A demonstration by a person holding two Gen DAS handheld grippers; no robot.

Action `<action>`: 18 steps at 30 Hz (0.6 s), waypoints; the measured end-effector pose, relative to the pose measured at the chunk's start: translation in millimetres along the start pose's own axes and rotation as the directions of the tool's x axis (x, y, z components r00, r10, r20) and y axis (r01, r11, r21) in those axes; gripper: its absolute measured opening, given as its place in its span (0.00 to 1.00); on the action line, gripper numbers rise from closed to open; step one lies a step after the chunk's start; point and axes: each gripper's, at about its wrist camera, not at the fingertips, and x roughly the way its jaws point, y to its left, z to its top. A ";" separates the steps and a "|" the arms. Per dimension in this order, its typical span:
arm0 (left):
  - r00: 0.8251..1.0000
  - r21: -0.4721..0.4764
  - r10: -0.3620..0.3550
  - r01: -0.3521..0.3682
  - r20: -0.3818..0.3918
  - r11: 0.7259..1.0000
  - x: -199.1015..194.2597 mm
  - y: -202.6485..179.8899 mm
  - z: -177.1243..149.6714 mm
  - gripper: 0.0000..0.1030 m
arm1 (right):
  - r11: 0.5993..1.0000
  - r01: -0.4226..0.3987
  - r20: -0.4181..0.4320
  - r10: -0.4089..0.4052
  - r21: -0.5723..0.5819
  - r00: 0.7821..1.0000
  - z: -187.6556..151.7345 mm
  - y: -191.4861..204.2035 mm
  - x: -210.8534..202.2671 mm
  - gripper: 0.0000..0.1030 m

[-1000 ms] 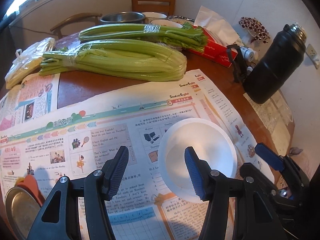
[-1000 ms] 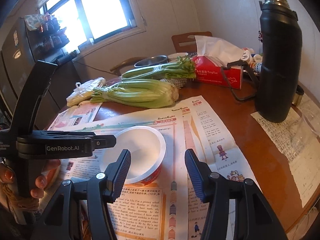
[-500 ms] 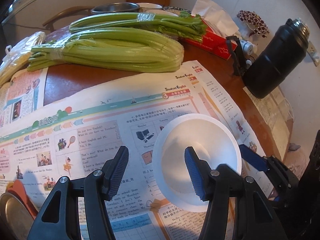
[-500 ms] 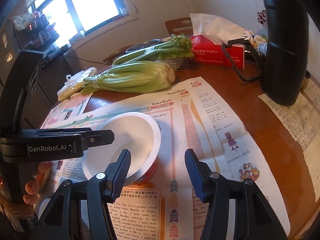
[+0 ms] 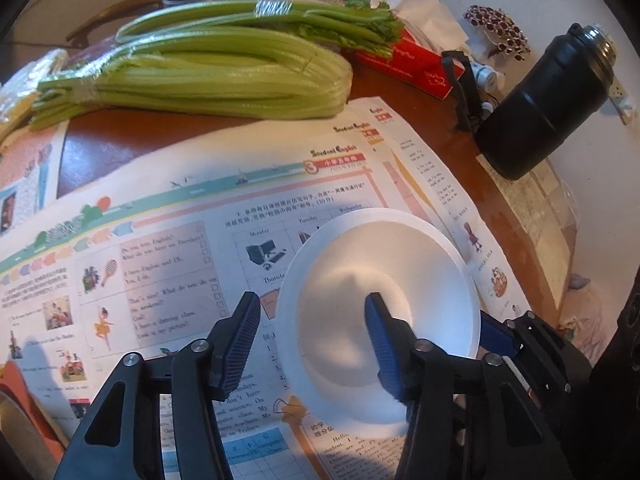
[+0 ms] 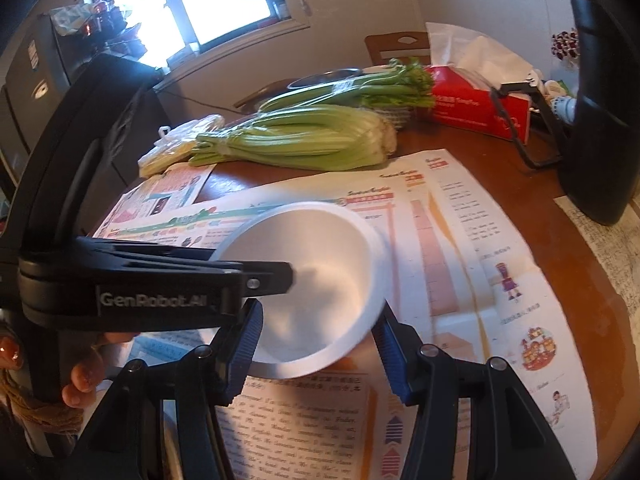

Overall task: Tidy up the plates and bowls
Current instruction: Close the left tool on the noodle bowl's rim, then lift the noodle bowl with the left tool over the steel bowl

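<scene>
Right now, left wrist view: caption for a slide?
Left tongs closing astride the rim of a white bowl on newspaper.

- "GenRobot.AI", white lettering on the side of the left gripper (image 6: 152,300), left of the right gripper's fingers.
- "Student English", with a circled "3" in a red banner: masthead of the newspaper (image 5: 340,152), ahead of the left gripper's fingertips.
- "Monday", "Tuesday", "Wednesday", "Thursday": newspaper table headings, just ahead of the fingers.
- Red tissue box (image 5: 404,64), far ahead: lettering too small to read.

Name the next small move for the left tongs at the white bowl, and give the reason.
Probably finish closing the left tongs on the white bowl rim. They straddle its near wall, one finger inside and one outside, closing but not yet pinching.
</scene>
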 end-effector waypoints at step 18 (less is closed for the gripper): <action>0.997 0.011 -0.016 0.016 0.070 1.000 -45.1 -4.9 -14.3 0.49 | 0.998 -0.038 0.038 0.040 -0.042 0.998 0.7 28.6 -29.4 0.54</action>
